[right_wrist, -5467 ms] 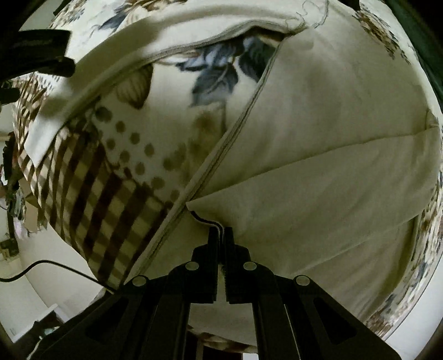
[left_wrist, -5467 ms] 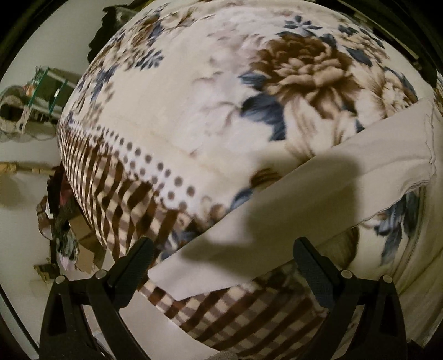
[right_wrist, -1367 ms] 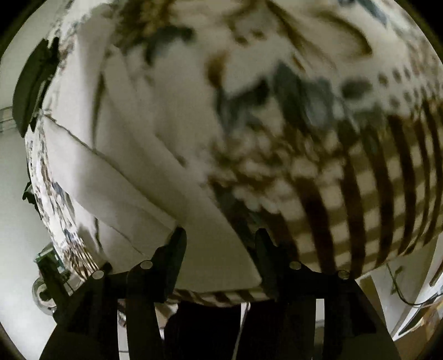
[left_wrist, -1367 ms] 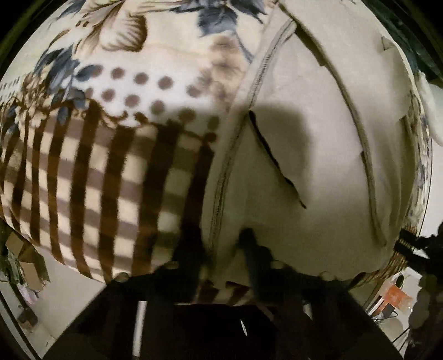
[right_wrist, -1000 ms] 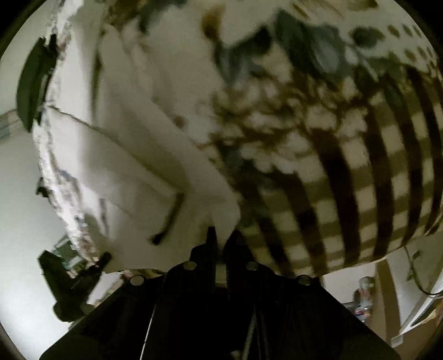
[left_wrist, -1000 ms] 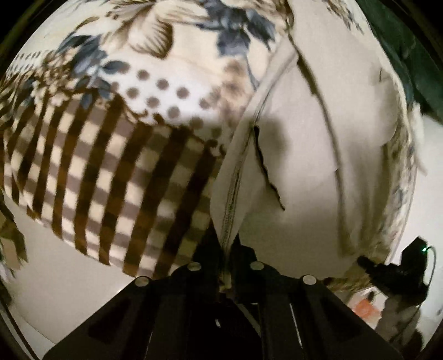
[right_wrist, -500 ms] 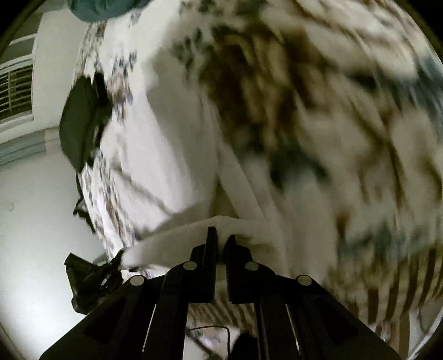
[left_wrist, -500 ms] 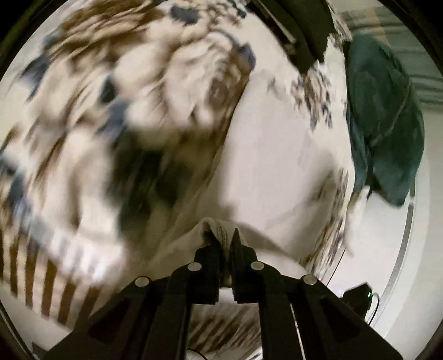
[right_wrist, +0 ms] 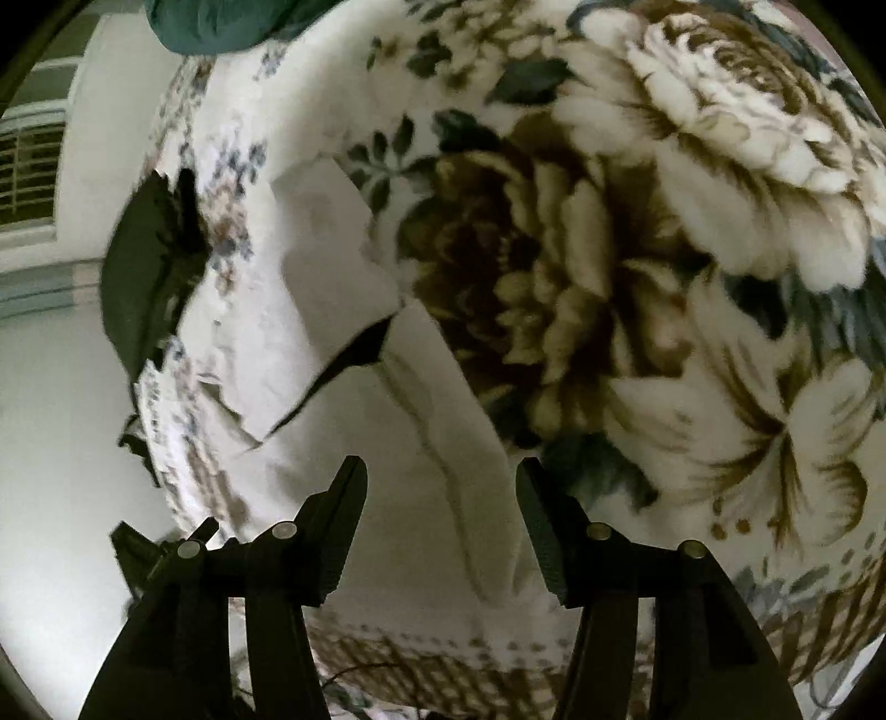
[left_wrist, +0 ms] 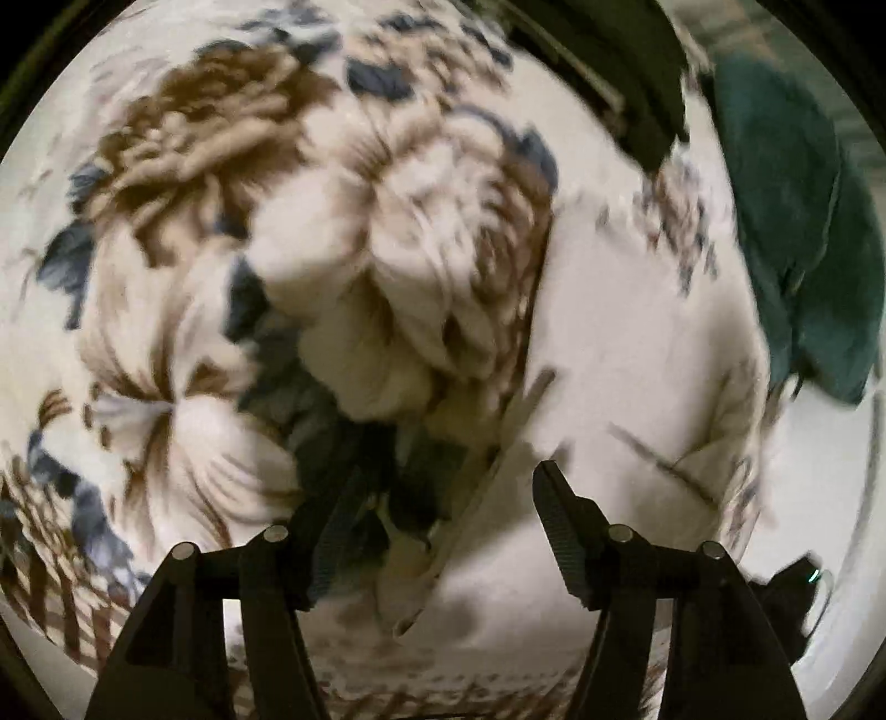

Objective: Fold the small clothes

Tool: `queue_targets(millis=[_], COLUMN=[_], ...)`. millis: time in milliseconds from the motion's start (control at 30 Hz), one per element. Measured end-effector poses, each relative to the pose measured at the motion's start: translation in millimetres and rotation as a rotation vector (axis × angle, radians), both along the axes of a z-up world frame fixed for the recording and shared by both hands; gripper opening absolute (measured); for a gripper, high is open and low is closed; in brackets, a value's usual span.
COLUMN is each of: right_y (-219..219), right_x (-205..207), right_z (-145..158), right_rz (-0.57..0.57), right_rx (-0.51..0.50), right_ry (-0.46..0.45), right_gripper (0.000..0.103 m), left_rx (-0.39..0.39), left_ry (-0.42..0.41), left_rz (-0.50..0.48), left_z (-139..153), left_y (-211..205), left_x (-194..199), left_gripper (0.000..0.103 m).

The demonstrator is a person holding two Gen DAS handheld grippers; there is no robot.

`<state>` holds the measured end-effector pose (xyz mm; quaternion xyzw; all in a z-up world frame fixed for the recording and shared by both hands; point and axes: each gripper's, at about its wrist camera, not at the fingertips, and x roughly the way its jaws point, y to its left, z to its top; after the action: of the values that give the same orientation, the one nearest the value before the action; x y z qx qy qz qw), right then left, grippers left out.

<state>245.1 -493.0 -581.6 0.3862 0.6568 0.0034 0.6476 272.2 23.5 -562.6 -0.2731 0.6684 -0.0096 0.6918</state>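
A cream garment [right_wrist: 343,310] lies folded on a floral blanket [right_wrist: 637,266]. In the left wrist view the garment [left_wrist: 626,343] fills the right middle, blurred. My left gripper [left_wrist: 443,487] is open and empty just above the garment's near edge. My right gripper [right_wrist: 440,482] is open and empty, with a folded edge of the garment lying between its fingers below.
A dark teal cloth [left_wrist: 797,210] lies at the blanket's far right, also in the right wrist view [right_wrist: 221,22]. A black object [right_wrist: 144,271] sits beyond the garment. The blanket's striped border [left_wrist: 39,587] marks the bed edge. A window [right_wrist: 27,160] is at far left.
Both grippers were shut on the garment's edge and carried it over the garment. Both have now opened and let it go, and the garment lies folded.
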Motion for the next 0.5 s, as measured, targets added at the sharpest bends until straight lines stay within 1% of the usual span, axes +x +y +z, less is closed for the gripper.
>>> queue_targets(millis=[33, 100, 133, 167, 200, 233, 267, 300, 367, 433, 467, 500], right_y=[3.0, 7.0, 9.6, 11.8, 12.1, 14.9, 15.6, 15.4, 18.6, 25.0, 27.3, 29.1], right_x=[5.3, 16.2, 22.8, 28.0, 31.1, 35.9, 40.2, 42.8, 47.4, 54.1, 57.5, 60.8], right_z=[-5.0, -13.1, -17.3, -19.1, -19.6, -22.7, -26.4, -28.9, -30.5, -22.0, -15.6, -10.9], right_rz=[0.008, 0.019, 0.023, 0.018, 0.02, 0.026, 0.03, 0.029, 0.047, 0.083, 0.093, 0.094], right_rx=[-0.015, -0.05, -0.059, -0.07, -0.1, -0.146, -0.192, -0.211, -0.216, -0.199, -0.197, -0.195], right_ry=[-0.001, -0.007, -0.011, -0.028, -0.031, -0.015, 0.008, 0.023, 0.035, 0.021, 0.015, 0.009], right_gripper=[0.058, 0.058, 0.056, 0.035, 0.006, 0.004, 0.004, 0.003, 0.003, 0.004, 0.005, 0.013], left_rx=[-0.003, 0.047, 0.069, 0.088, 0.093, 0.084, 0.08, 0.082, 0.071, 0.047, 0.037, 0.031], left_ry=[0.0, -0.024, -0.037, -0.065, -0.07, -0.059, -0.061, -0.07, -0.063, -0.046, -0.039, -0.034], left_rz=[-0.027, -0.111, -0.138, -0.168, -0.179, -0.185, -0.183, -0.185, -0.188, -0.194, -0.195, -0.194], left_z=[-3.6, -10.8, -12.7, -15.7, -18.7, -26.3, -27.8, -28.6, -25.8, -16.7, -14.3, -8.0], left_y=[-7.6, -29.9, -37.0, -45.1, -49.4, -52.6, -51.0, -50.5, -48.4, -43.8, -45.2, -43.0], left_x=[3.2, 15.4, 19.0, 24.0, 28.1, 32.3, 31.9, 33.0, 30.9, 31.3, 34.5, 35.9], left_gripper=[0.062, 0.059, 0.058, 0.032, 0.012, 0.006, 0.006, 0.006, 0.007, 0.01, 0.014, 0.018])
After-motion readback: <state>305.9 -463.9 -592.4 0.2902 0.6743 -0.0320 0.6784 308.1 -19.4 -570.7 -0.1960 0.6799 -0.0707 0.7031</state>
